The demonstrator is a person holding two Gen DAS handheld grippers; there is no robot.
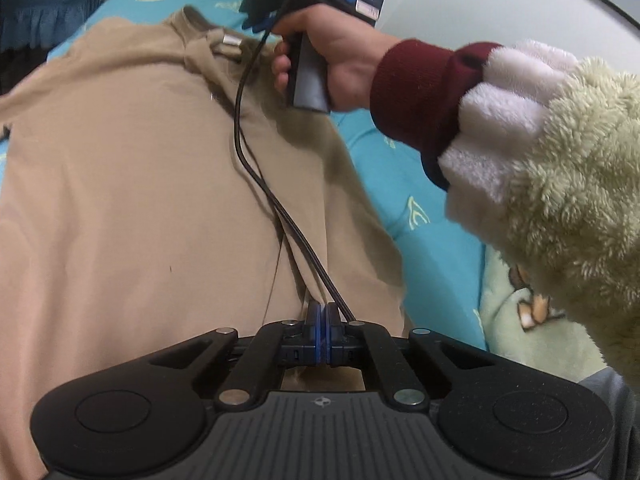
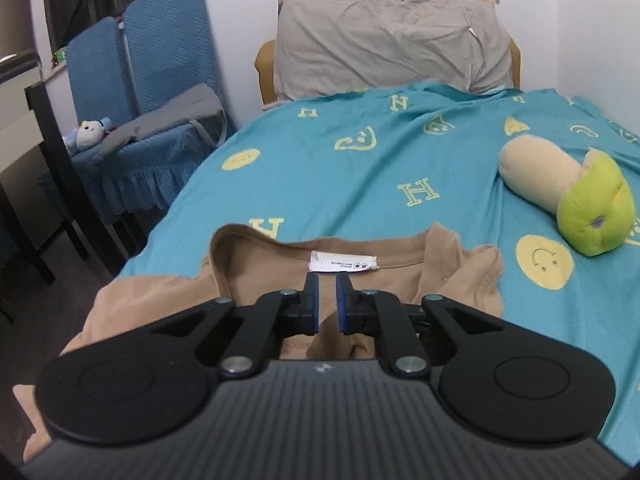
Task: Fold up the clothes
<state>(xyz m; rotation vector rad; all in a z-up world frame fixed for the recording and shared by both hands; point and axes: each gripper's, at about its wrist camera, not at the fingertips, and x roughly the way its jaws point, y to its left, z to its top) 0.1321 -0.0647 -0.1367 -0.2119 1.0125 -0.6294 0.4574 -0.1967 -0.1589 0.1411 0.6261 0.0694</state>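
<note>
A turquoise bedspread [image 2: 360, 168] printed with yellow smiley faces and letters covers the bed, with a grey pillow [image 2: 384, 40] propped against the headboard. A beige and green plush toy [image 2: 568, 192] lies on the spread toward the right. Beside the bed stands a blue-covered chair [image 2: 140, 80] carrying a grey bag [image 2: 176, 120] and a small stuffed animal [image 2: 90, 134].

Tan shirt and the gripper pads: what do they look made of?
Tan shirt: seemingly soft matte cotton-like knit, with a ribbed collar and limp wrinkles. Pads on the right gripper: blue, dull, probably rubber or foam; black fingers look like moulded plastic.
</note>
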